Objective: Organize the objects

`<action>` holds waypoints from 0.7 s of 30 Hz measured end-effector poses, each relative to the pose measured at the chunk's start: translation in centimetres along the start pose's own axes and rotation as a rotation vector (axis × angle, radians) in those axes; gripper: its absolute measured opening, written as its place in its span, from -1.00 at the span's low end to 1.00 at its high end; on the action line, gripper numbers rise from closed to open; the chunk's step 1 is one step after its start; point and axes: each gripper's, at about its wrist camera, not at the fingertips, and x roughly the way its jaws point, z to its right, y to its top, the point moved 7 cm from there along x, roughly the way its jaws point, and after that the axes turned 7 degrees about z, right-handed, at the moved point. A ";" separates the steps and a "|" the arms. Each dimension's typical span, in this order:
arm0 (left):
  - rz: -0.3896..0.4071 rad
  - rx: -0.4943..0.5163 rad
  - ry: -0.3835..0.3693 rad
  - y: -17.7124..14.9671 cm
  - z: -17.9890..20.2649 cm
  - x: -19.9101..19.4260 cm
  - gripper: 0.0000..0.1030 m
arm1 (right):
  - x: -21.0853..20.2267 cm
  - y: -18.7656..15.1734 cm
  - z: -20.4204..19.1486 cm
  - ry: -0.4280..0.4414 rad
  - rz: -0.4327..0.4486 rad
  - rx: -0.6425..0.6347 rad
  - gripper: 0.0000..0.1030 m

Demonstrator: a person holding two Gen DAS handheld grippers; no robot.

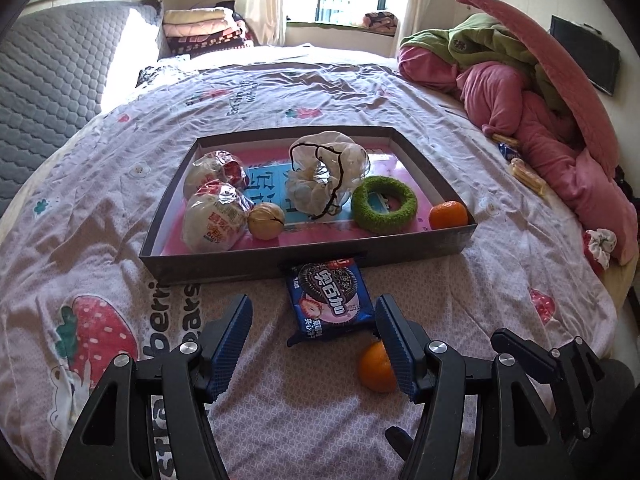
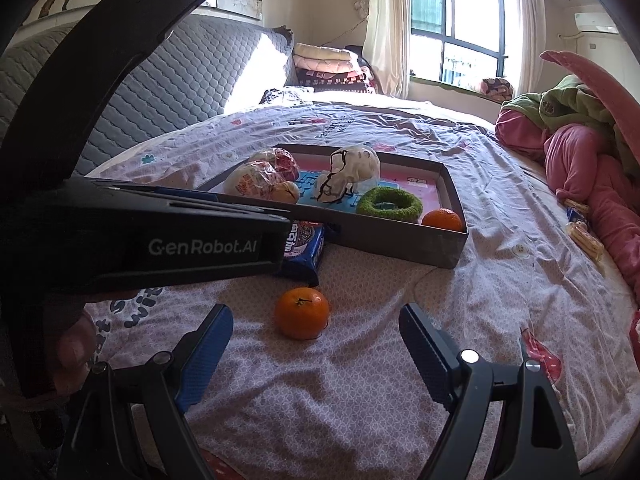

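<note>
1. Orange (image 2: 302, 313) lay loose at lower centre, between the spread, empty right tongs (image 2: 316, 344).
2. Left tongs (image 1: 314, 334), also spread and empty, flanked the cookie pack (image 1: 330, 300).
3. Best to centre, pinch gently, then lift over the box (image 2: 448, 248) wall.

Both views sit low over the bed, looking forward along their tongs toward the window. The left camera faces the cardboard tray (image 1: 308, 260) squarely; the right camera looks from its right, the left gripper body (image 2: 160, 236) crossing its frame. Both share the tray and the loose orange (image 2: 302, 312).
</note>
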 end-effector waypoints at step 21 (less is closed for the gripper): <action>-0.067 -0.009 -0.013 0.0 -0.2 3.1 0.28 | 1.8 -0.9 0.1 -0.026 -0.044 -0.019 0.64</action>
